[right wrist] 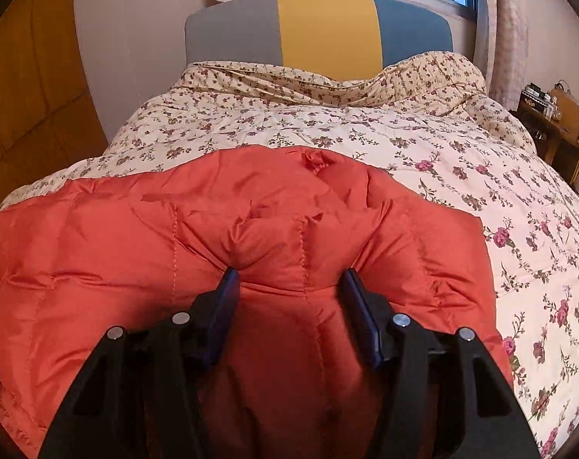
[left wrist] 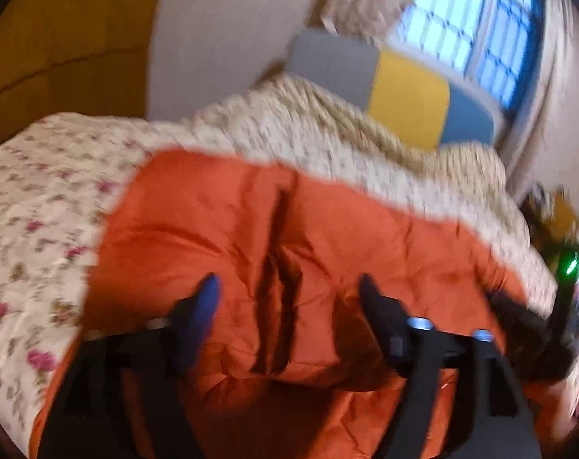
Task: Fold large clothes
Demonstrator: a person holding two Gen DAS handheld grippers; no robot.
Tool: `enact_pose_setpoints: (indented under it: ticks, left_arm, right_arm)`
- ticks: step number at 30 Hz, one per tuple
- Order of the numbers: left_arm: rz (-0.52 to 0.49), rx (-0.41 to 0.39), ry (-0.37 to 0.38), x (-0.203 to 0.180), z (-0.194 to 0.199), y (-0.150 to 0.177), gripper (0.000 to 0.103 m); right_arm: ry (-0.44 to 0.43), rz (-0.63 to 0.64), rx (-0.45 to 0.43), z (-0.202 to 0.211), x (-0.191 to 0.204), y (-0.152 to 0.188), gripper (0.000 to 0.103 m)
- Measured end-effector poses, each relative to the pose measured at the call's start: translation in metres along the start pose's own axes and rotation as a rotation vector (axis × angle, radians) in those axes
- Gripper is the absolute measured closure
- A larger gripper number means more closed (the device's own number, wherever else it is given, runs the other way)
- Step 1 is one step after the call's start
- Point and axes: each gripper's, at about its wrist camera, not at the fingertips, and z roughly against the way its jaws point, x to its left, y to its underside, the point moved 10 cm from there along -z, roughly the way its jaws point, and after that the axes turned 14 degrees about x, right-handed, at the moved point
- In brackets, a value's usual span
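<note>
While my right gripper (right wrist: 289,279) sits clamped on a puffy bunch of the orange jacket (right wrist: 144,237) at centre frame, my left gripper (left wrist: 289,287) hangs apart over it, jacket sprawled widthways across the floral quilt (right wrist: 423,145).

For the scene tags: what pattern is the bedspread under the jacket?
Cream with small pink and brown flowers; the bedspread shows best in the right wrist view.

No text, label or number can be read anywhere.
</note>
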Motion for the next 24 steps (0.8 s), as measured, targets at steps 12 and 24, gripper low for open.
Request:
enact_pose_setpoints:
  ticks: [12, 24]
  left_arm:
    - [-0.307, -0.004, -0.088, -0.072, -0.019, -0.028, 0.029]
    - [-0.324, 0.074, -0.128, -0.043, -0.094, -0.038, 0.032]
  right_arm:
    - [-0.131, -0.092, -0.073, 0.06, -0.029, -0.003, 0.043]
    - [-0.057, -0.153, 0.03, 0.006, -0.061, -0.008, 0.049]
